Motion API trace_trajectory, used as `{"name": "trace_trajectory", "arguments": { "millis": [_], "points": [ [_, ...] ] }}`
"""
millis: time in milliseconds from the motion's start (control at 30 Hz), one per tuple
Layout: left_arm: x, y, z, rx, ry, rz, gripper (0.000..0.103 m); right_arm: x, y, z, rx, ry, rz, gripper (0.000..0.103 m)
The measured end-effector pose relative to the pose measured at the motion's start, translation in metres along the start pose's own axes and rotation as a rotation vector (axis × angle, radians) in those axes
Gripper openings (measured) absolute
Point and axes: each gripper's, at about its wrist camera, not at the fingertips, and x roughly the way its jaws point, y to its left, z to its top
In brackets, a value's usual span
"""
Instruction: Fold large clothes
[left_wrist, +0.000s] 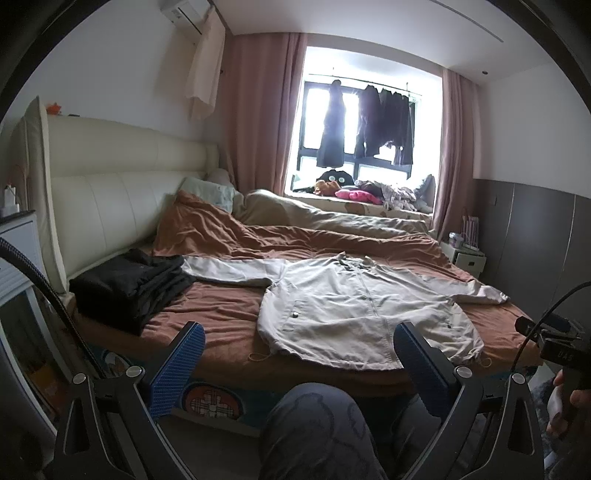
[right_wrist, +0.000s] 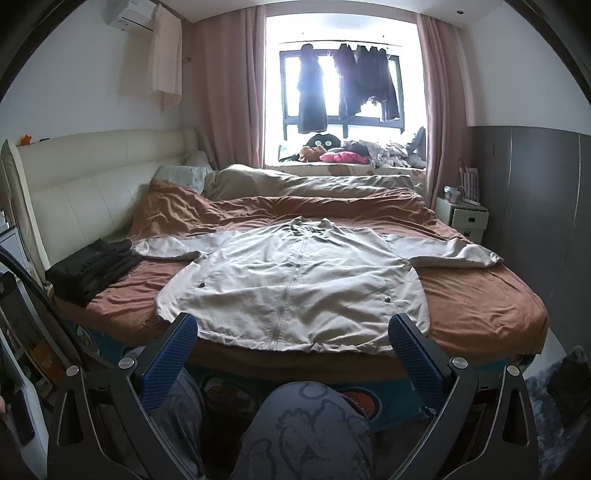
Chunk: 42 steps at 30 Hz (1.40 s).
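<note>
A large beige zip jacket (left_wrist: 354, 306) (right_wrist: 291, 284) lies flat and face up on the brown bedspread, sleeves spread out to both sides, hem toward me. My left gripper (left_wrist: 299, 339) is open with nothing between its blue pads, held short of the bed's near edge, left of the jacket's hem. My right gripper (right_wrist: 293, 332) is also open and empty, hovering just in front of the hem's middle. Neither touches the jacket.
A stack of folded dark clothes (left_wrist: 129, 284) (right_wrist: 92, 267) sits at the bed's left by the cream headboard (left_wrist: 122, 184). A rumpled brown duvet (left_wrist: 280, 232) and pillows fill the far half. A person's knee (right_wrist: 306, 432) is below. A white nightstand (right_wrist: 463, 218) stands right.
</note>
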Motion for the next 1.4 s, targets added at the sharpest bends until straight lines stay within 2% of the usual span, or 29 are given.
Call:
{"name": "trace_trajectory", "arguments": {
  "millis": [1400],
  "points": [
    [-0.002,0.019,-0.005,-0.020,-0.009,0.027,0.103,0.005,0.005,0.004,-0.010,0.016,0.013,0.103]
  ]
}}
